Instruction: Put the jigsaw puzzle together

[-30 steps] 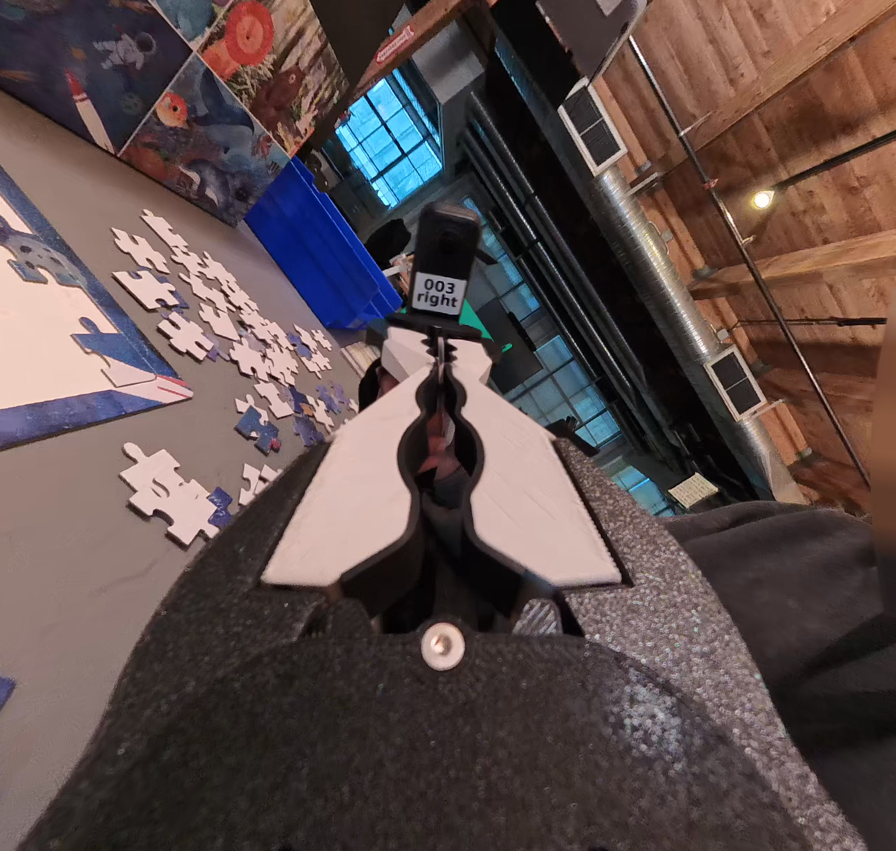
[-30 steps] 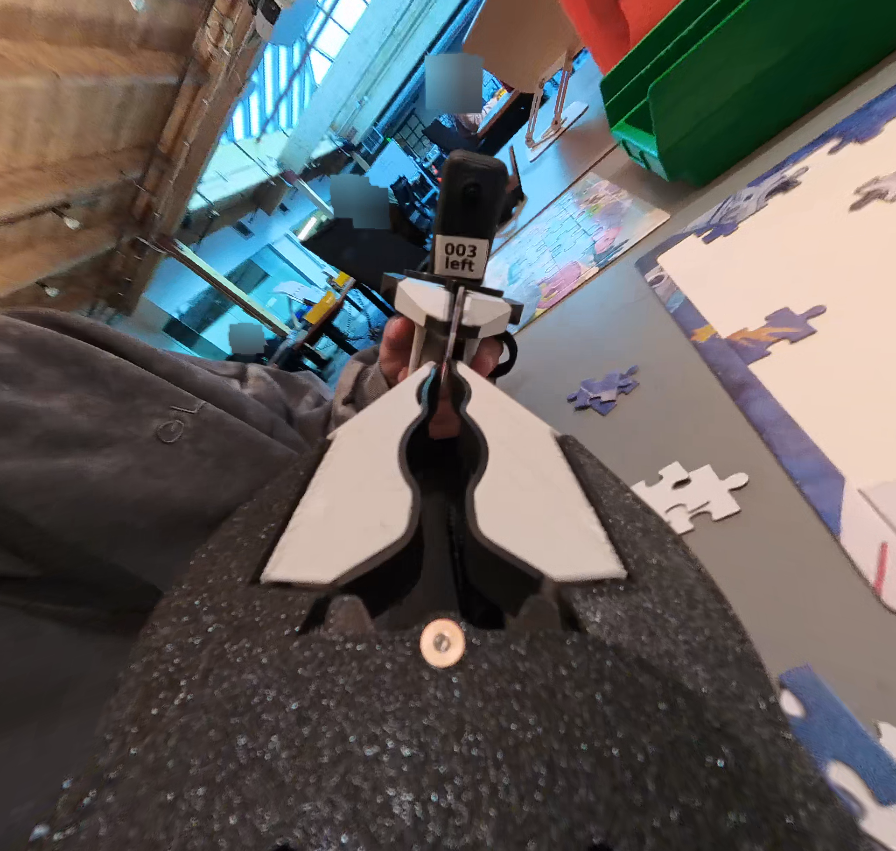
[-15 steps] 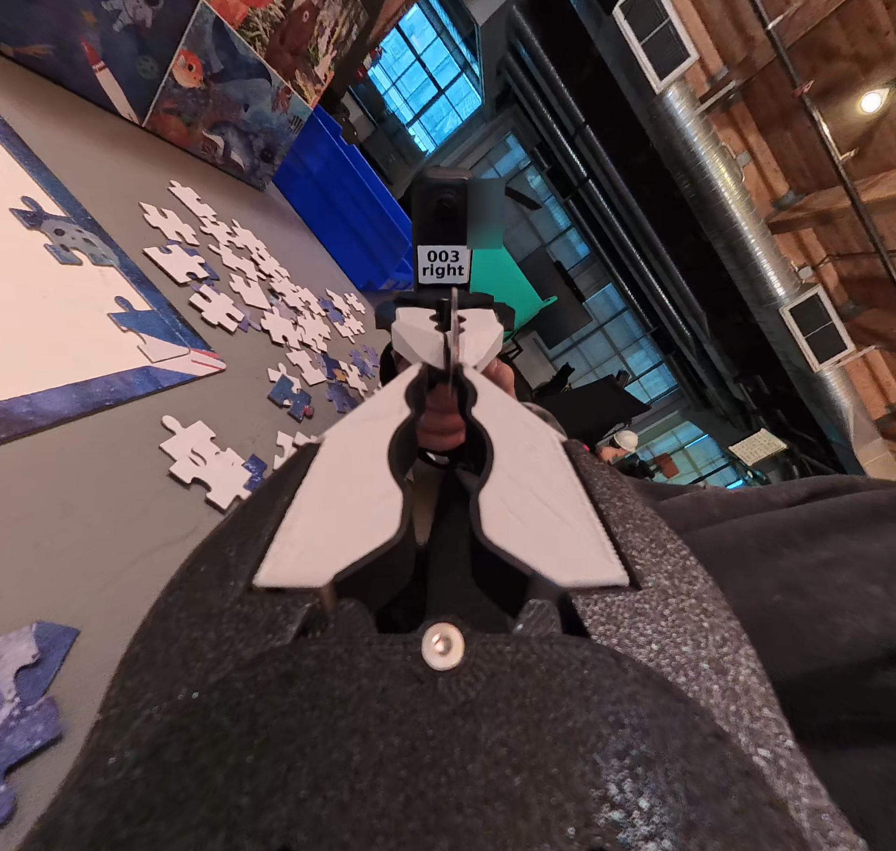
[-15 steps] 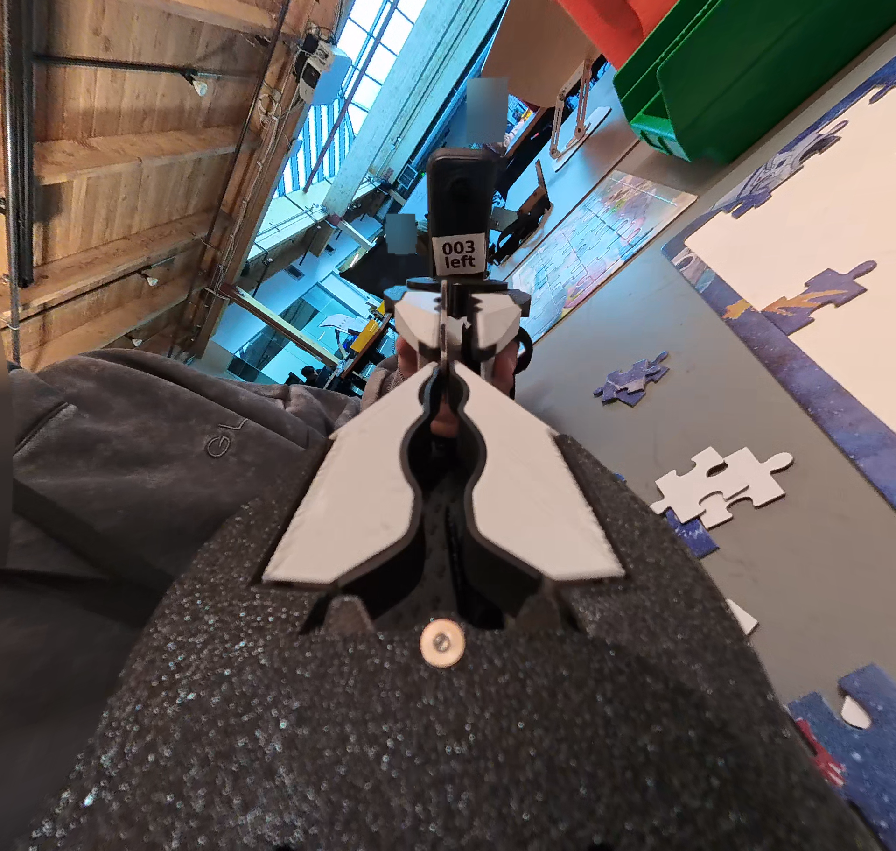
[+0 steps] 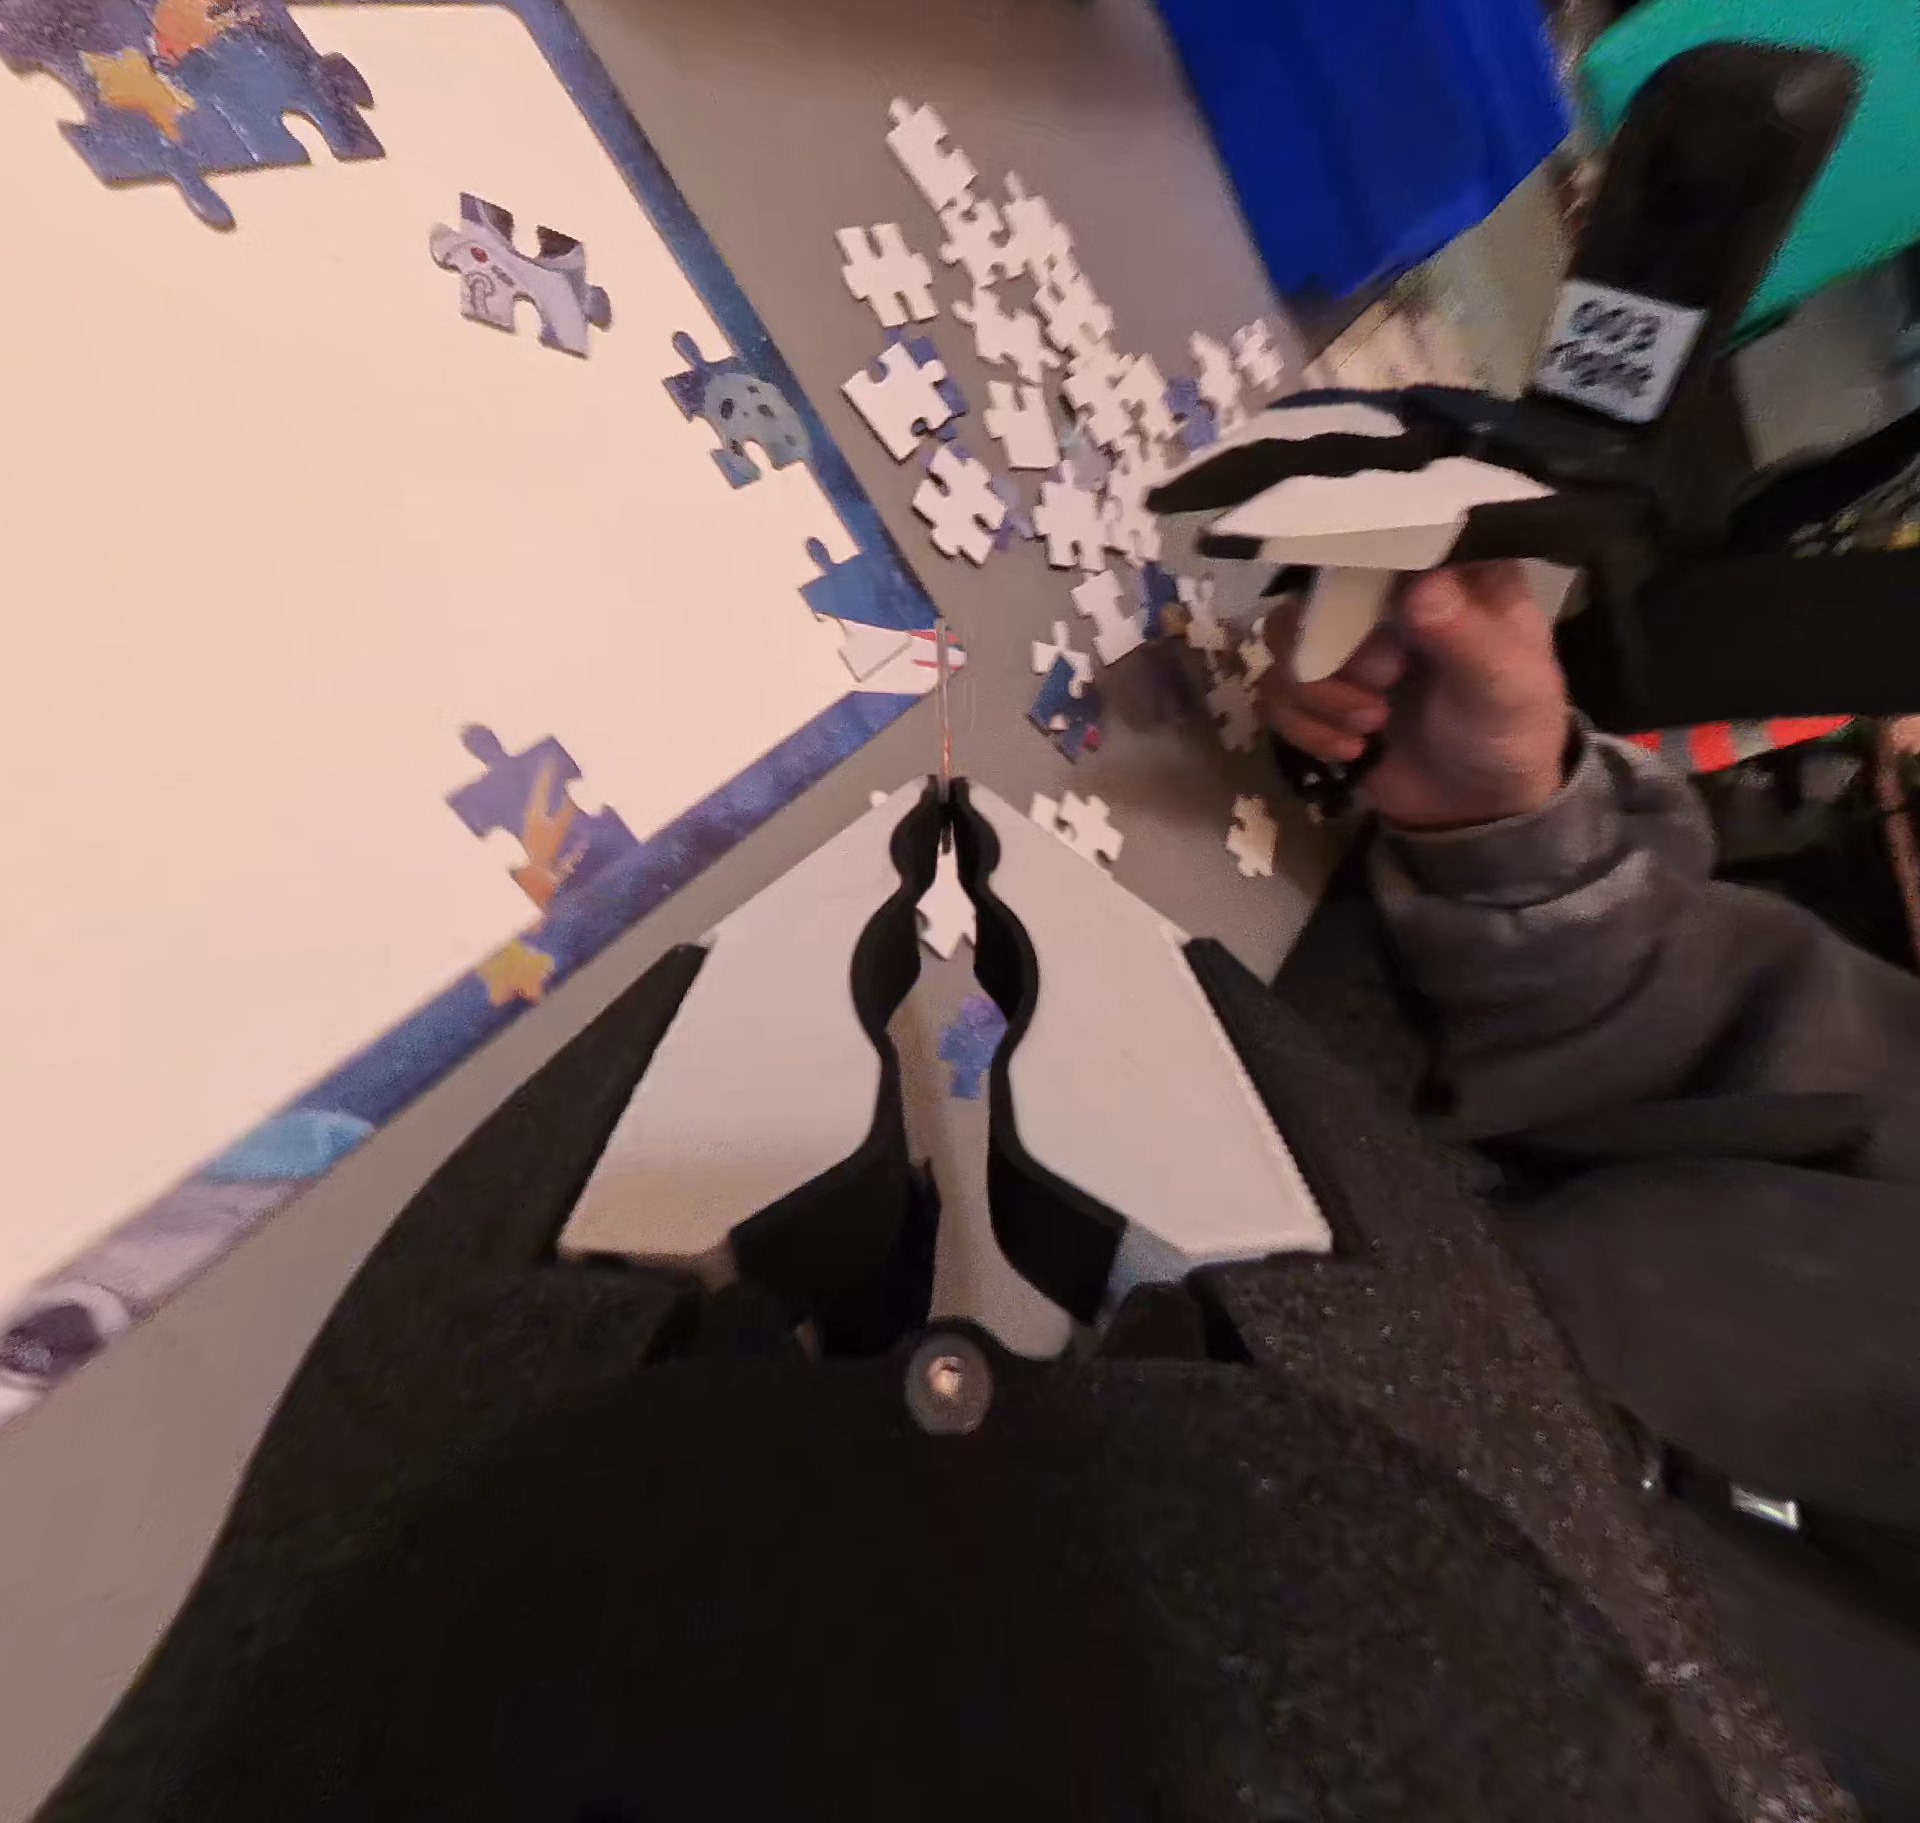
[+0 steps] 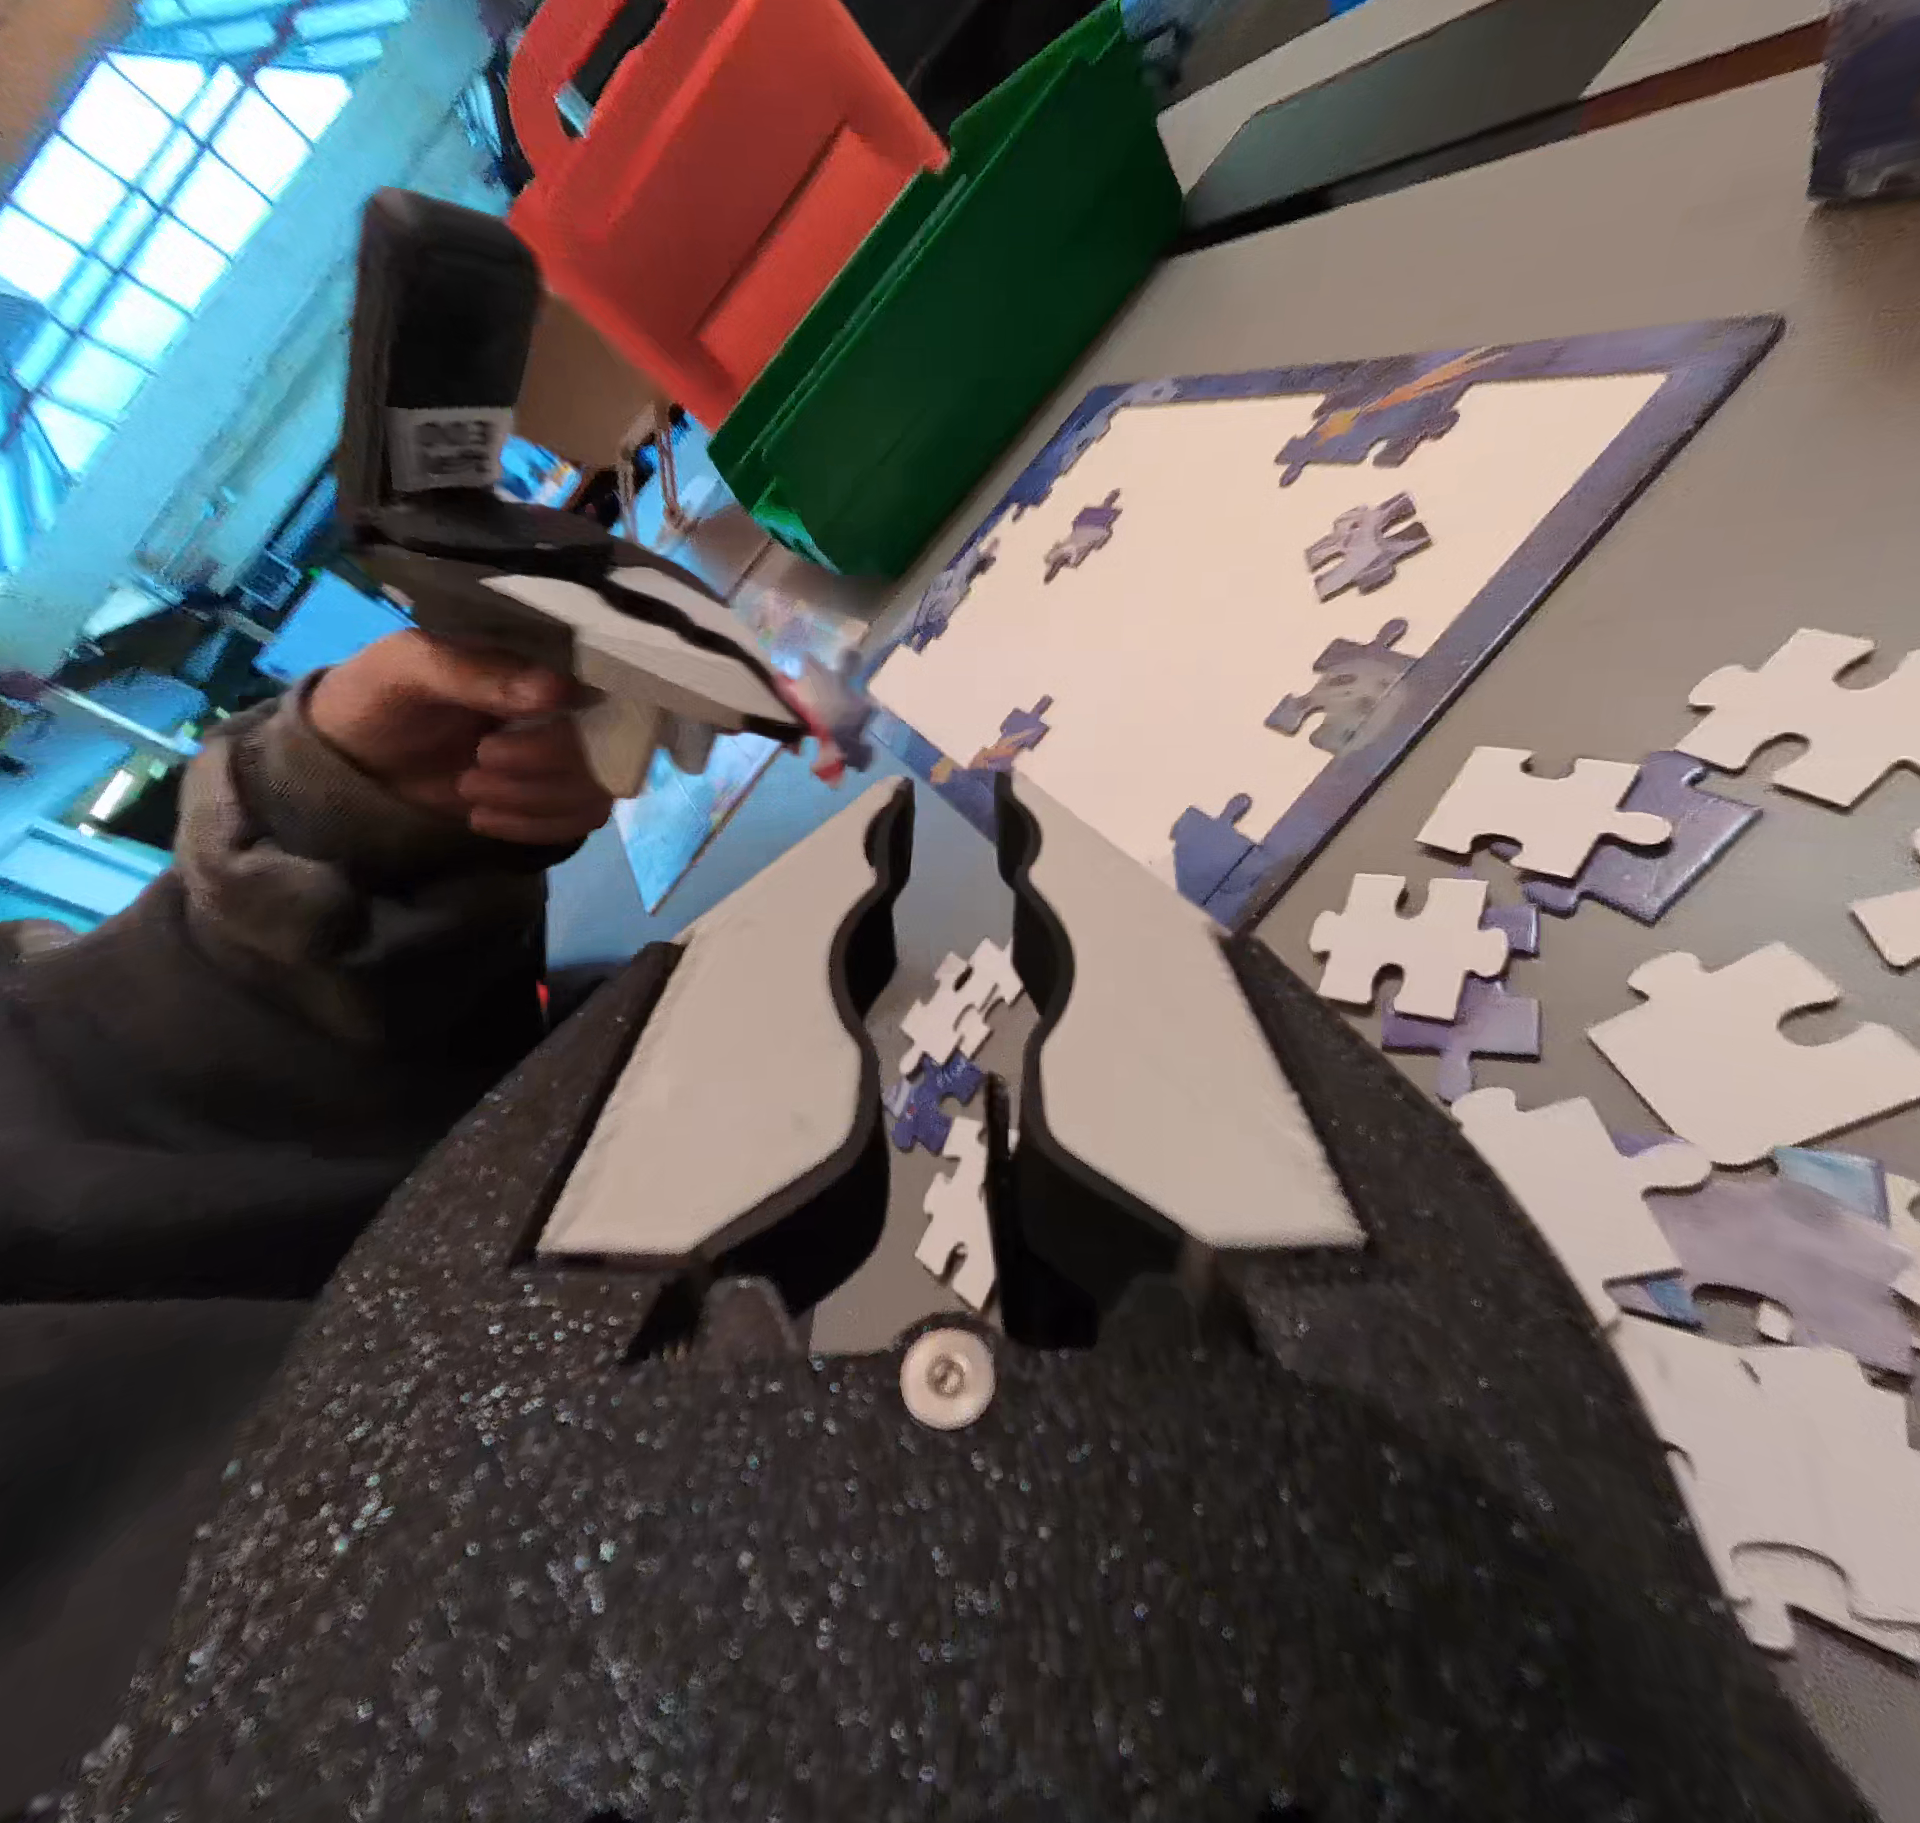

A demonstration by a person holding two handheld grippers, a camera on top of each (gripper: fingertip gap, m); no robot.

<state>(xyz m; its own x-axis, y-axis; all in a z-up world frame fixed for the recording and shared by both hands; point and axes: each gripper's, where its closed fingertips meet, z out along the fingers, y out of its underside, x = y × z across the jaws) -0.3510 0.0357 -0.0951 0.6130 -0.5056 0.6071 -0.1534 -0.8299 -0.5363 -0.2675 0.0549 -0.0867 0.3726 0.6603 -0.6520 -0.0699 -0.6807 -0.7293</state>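
Observation:
The puzzle board [image 5: 260,578] has a blue border and a white middle with a few pieces set in it; it also shows in the right wrist view [image 6: 1143,630]. My left gripper [image 5: 943,802] is shut on a puzzle piece [image 5: 943,693], seen edge-on just off the board's near corner. The right wrist view shows that gripper [image 6: 795,729] and its piece [image 6: 836,734] to the left. My right gripper [image 6: 954,797] is open and empty above the loose pieces [image 6: 1662,942]. In the left wrist view it [image 5: 1158,504] hovers over the pile of loose pieces [image 5: 1039,371].
A blue bin [image 5: 1340,59] stands beyond the loose pieces. A green bin [image 6: 935,371] and an orange bin [image 6: 707,142] stand beyond the board's far side. A dark box [image 6: 1870,59] sits at the far right. The grey table [image 5: 125,1565] ends near the person's sleeve [image 5: 1558,942]. Across from one pair of fingers to the other is roughly 9 cm.
Both grippers were tip to tip, raised and shut on one piece. Now they have swung down to the table and apart; the right has opened and let go, the left keeps the piece.

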